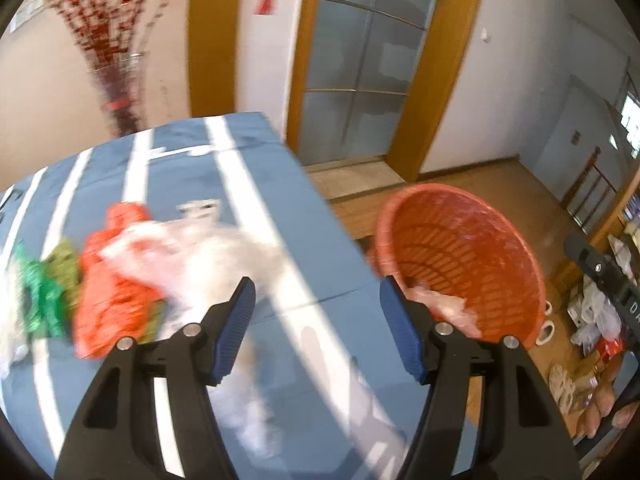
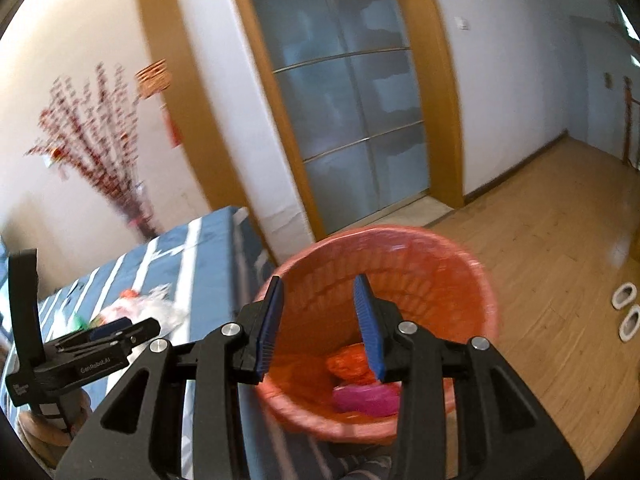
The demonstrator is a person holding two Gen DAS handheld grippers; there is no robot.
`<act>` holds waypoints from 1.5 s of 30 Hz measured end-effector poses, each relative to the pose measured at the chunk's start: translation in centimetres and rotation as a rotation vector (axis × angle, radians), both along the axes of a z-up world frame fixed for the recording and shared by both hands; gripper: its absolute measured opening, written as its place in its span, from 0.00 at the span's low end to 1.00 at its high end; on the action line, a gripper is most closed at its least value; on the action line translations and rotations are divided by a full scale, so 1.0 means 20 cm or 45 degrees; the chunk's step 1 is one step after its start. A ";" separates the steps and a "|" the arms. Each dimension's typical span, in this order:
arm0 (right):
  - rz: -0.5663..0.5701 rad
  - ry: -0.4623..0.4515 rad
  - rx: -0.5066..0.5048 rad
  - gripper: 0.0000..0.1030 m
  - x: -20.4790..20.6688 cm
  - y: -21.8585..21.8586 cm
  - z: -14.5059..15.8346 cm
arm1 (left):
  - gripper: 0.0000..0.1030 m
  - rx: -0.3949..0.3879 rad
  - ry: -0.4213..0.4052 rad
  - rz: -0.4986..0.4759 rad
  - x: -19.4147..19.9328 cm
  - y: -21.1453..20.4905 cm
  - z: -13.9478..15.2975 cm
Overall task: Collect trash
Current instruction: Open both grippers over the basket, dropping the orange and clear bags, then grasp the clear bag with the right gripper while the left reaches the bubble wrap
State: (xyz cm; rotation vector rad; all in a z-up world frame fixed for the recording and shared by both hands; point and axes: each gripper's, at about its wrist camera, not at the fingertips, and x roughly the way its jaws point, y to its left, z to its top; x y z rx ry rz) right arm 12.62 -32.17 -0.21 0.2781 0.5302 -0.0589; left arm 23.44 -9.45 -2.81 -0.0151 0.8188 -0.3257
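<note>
On the blue striped table (image 1: 280, 184), the trash pile (image 1: 132, 264) of red, green and what looks like clear plastic wrappers lies at ten o'clock from my left gripper (image 1: 316, 320), which is nearer. Its jaws are spread and empty. My right gripper (image 2: 318, 320), likewise agape and empty, hangs over the orange basket (image 2: 472, 280), where orange and pink scraps already lie.

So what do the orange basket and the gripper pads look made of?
The orange basket looks like moulded plastic: uniform matte colour, slotted lattice walls. The pads on the left hand-held gripper look like ribbed blue rubber or soft plastic; blur leaves that open.
</note>
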 end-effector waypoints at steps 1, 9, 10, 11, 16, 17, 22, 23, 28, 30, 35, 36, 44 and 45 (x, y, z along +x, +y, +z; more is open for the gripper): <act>0.041 0.011 -0.001 0.37 0.02 0.07 -0.01 | 0.62 0.005 -0.007 0.023 -0.01 0.05 0.00; 0.300 0.111 -0.004 0.37 0.16 0.51 -0.07 | 0.66 0.057 -0.058 0.218 -0.12 0.50 0.01; 0.326 0.123 -0.003 0.37 0.17 0.56 -0.09 | 0.66 0.059 -0.060 0.250 -0.13 0.57 0.02; 0.351 0.135 -0.002 0.37 0.19 0.61 -0.10 | 0.66 0.062 -0.063 0.282 -0.15 0.64 0.02; 0.457 0.201 -0.010 0.37 0.28 0.84 -0.16 | 0.67 0.081 -0.075 0.420 -0.21 0.93 0.02; 0.471 0.219 -0.014 0.37 0.31 0.88 -0.18 | 0.67 0.083 -0.074 0.449 -0.22 0.99 0.02; 0.494 0.276 -0.049 0.36 0.36 1.00 -0.25 | 0.68 0.075 -0.061 0.552 -0.25 1.19 0.01; 0.494 0.283 -0.060 0.36 0.37 1.01 -0.26 | 0.68 0.074 -0.059 0.567 -0.26 1.22 0.01; 0.469 0.313 -0.122 0.37 0.38 1.04 -0.30 | 0.69 0.076 -0.046 0.615 -0.26 1.33 -0.02; 0.461 0.328 -0.143 0.37 0.39 1.04 -0.32 | 0.69 0.075 -0.039 0.623 -0.26 1.35 -0.04; 0.437 0.365 -0.161 0.29 0.40 1.02 -0.36 | 0.69 0.068 -0.023 0.628 -0.24 1.37 -0.07; 0.431 0.373 -0.153 0.27 0.40 1.01 -0.37 | 0.69 0.066 -0.019 0.630 -0.24 1.38 -0.07; 0.380 0.322 -0.087 0.15 0.38 0.90 -0.33 | 0.74 0.073 -0.004 0.677 -0.21 1.43 -0.09; 0.373 0.313 -0.078 0.15 0.38 0.88 -0.32 | 0.74 0.073 -0.001 0.686 -0.20 1.44 -0.09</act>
